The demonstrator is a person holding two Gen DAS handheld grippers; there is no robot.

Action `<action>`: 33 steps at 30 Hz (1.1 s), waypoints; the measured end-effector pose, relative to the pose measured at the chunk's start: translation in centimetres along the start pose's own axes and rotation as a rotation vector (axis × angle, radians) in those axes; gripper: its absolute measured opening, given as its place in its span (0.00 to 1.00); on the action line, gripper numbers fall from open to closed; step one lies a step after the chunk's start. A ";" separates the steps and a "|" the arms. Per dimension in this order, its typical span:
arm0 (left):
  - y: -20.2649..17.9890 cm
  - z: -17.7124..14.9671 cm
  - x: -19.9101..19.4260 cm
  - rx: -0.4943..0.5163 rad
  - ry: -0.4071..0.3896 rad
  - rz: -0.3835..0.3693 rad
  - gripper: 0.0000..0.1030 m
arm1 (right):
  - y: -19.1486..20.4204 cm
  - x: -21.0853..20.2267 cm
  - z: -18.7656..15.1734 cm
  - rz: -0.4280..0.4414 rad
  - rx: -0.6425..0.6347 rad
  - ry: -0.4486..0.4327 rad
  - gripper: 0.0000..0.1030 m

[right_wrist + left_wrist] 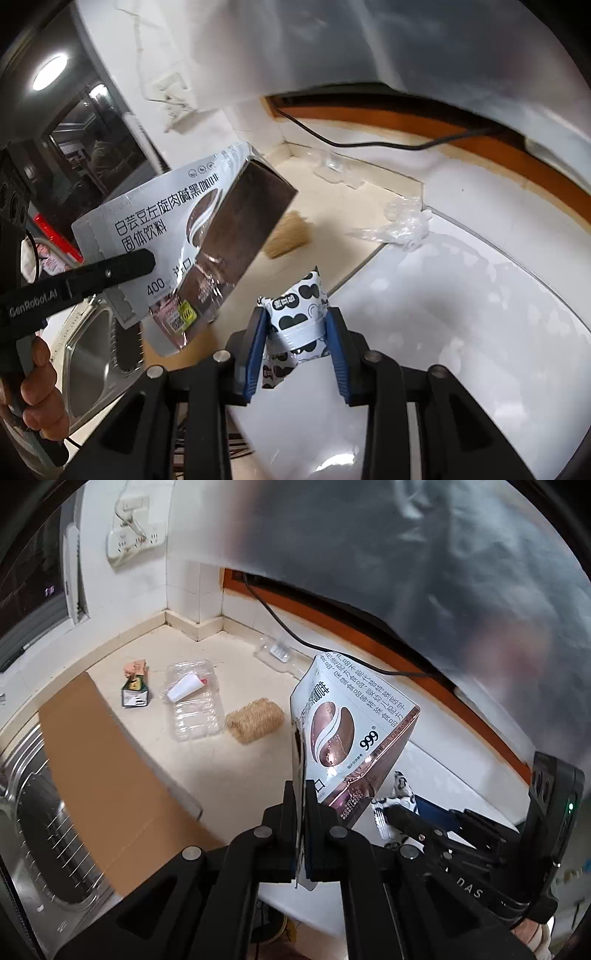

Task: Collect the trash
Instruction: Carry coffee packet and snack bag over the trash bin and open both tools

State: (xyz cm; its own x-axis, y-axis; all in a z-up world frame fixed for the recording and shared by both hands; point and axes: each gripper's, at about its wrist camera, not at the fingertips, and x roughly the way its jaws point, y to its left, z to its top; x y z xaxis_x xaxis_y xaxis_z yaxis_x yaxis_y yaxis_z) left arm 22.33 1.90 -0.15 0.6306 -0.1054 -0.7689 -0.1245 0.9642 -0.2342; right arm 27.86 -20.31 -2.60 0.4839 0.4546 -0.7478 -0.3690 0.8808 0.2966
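Observation:
My left gripper [301, 786] is shut on a silver and brown coffee pouch [351, 731] and holds it up above the counter; the pouch also shows in the right wrist view [192, 240]. My right gripper [295, 321] is shut on a crumpled black-and-white wrapper [299, 314], over a white surface. More trash lies on the beige counter: a clear plastic tray [195, 701] with a white tube [184, 688] in it, a small green carton [136, 692], a straw-coloured scrubber [255, 720] and a clear blister pack [275, 651].
A cardboard sheet [107, 775] lies by a steel sink [40, 830] at the left. A black cable [295, 631] runs along the orange-edged back wall. Crumpled clear plastic [399, 221] lies by the white appliance top [461, 314]. A grey blurred sheet [443, 572] hangs overhead.

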 end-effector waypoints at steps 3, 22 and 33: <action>0.4 -2.3 -3.8 0.014 -0.013 -0.019 0.00 | 2.4 -2.3 -1.8 0.002 0.002 -0.015 0.32; 5.5 -21.1 -10.1 0.126 0.110 0.021 0.01 | 8.8 -4.0 -19.6 -0.071 0.067 0.100 0.32; 9.0 -34.3 6.3 0.168 0.309 0.139 0.02 | 5.3 8.5 -30.9 -0.135 0.040 0.264 0.32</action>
State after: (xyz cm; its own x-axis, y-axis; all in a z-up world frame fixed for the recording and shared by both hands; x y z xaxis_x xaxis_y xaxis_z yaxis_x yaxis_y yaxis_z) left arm -1.10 1.54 -27.55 0.3523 -0.0142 -0.9358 -0.0494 0.9982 -0.0338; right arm 5.55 -15.88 -25.77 0.3012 0.2869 -0.9094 -0.2815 0.9379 0.2026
